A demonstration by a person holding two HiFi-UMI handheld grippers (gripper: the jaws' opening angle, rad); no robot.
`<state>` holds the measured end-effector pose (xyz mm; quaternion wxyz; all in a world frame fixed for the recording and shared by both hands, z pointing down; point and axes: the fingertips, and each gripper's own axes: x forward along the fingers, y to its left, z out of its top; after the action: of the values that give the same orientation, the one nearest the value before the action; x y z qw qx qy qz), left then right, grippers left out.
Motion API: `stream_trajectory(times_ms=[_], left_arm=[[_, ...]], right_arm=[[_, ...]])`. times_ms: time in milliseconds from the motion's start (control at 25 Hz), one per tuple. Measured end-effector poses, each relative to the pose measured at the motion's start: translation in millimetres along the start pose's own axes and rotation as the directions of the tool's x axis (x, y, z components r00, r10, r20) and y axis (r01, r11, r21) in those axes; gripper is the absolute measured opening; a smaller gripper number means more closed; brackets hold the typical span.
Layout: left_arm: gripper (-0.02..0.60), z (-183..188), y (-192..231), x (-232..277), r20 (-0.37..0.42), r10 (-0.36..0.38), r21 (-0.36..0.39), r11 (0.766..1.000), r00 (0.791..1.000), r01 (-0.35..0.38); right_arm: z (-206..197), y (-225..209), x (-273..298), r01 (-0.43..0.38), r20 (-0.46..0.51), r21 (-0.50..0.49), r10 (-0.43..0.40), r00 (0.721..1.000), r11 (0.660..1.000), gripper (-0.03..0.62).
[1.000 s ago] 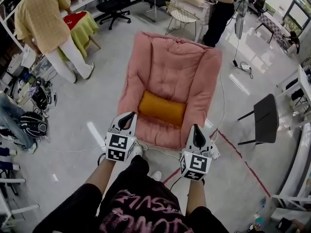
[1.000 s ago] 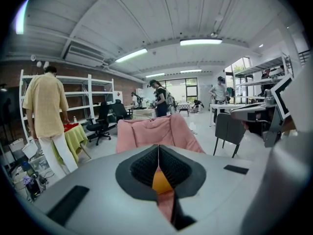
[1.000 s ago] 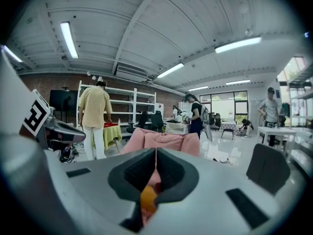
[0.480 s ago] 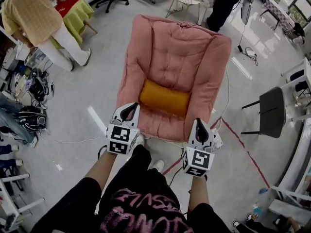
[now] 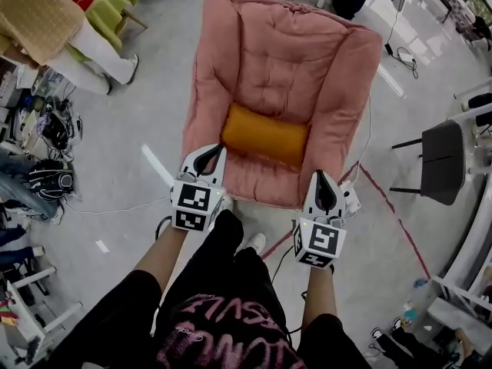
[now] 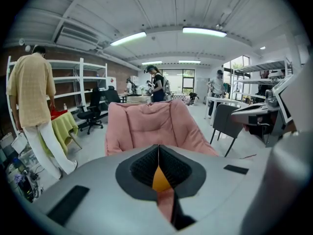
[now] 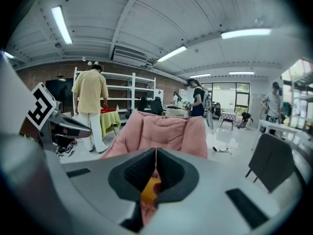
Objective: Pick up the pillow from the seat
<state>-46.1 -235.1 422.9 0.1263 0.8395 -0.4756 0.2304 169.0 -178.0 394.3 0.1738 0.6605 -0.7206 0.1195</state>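
An orange pillow (image 5: 266, 135) lies across the seat of a pink padded armchair (image 5: 284, 60). My left gripper (image 5: 214, 151) is shut and empty, its tip over the chair's front left corner, just left of the pillow. My right gripper (image 5: 322, 180) is shut and empty too, at the chair's front right edge, below the pillow's right end. Through the closed jaws the pillow (image 6: 160, 179) shows as an orange sliver in the left gripper view. In the right gripper view the pillow (image 7: 148, 191) shows the same way, with the pink chair (image 7: 164, 132) behind it.
A person in a yellow shirt (image 5: 38, 14) stands at the far left beside a green-draped table (image 5: 111, 2). A dark chair (image 5: 444, 154) stands to the right. Cables and a power strip (image 5: 351, 199) lie on the floor by the armchair. Bags and gear (image 5: 50, 181) sit at the left.
Both grippers have moved forward and down toward the chair's front edge, and the armchair and pillow now sit closer in the head view. Both stay shut.
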Motion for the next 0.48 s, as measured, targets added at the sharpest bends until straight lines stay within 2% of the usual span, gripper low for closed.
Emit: stream_trajectory(times_ms=[120, 280, 480], left_arm=[[0.011, -8, 1, 14, -0.016, -0.012, -0.005, 1.0, 1.0, 0.012], [0.011, -22, 5, 30, -0.041, -0.033, -0.056, 0.998, 0.999, 0.03], [0.011, -42, 13, 48, -0.074, -0.042, -0.059, 0.998, 0.996, 0.038]], right_arm=[[-11, -2, 11, 0.009, -0.021, 0.021, -0.008, 1.0, 1.0, 0.021], [-25, 4, 25, 0.01, -0.052, 0.008, -0.009, 0.999, 1.0, 0.021], [-44, 9, 43, 0.008, -0.093, 0.028, -0.005, 0.996, 1.0, 0.021]])
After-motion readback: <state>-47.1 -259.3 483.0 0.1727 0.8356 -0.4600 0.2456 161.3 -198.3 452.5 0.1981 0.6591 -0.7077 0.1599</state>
